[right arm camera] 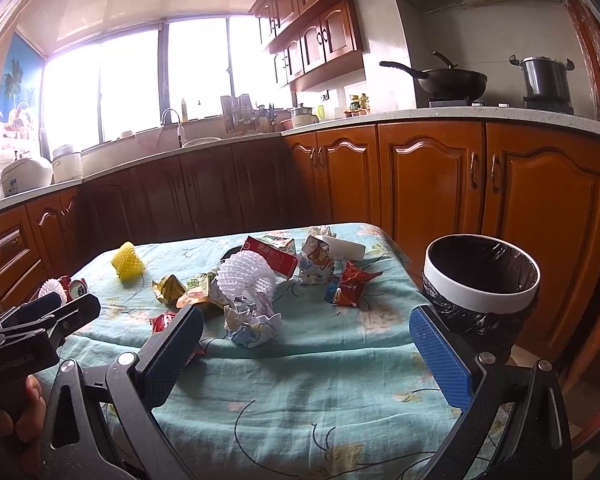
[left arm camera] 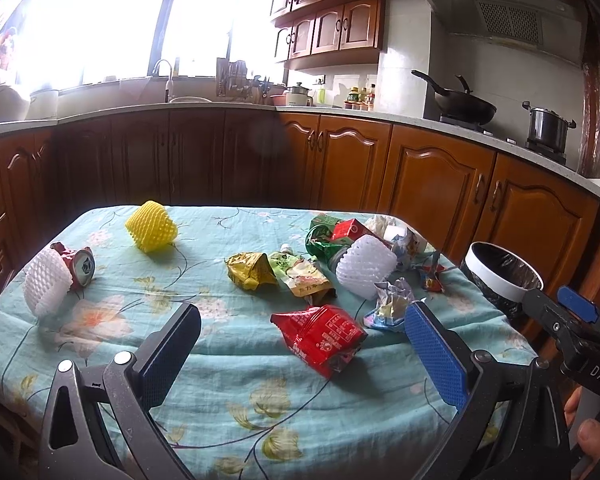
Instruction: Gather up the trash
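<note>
Here the left gripper (left arm camera: 300,344) hangs over the tabletop (left arm camera: 228,380), jaws wide open and holding nothing. The right gripper (right arm camera: 306,354) is wide open and empty too. The trash bin (right arm camera: 482,280), lined with a black bag, stands just past the tabletop's right edge. A red snack bag (left arm camera: 320,338) lies left of the bin, near a crumpled wrapper (right arm camera: 250,322) and a white foam net (right arm camera: 246,276).

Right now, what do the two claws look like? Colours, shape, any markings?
Both match: black frames with silver bolts, two flat fingers faced with dimpled pads. On the left claw and the right claw, one pad is bright blue and the other looks dark. The right claw's body carries white letters "DAS" in the left view. No cables or sleeves visible.
</note>
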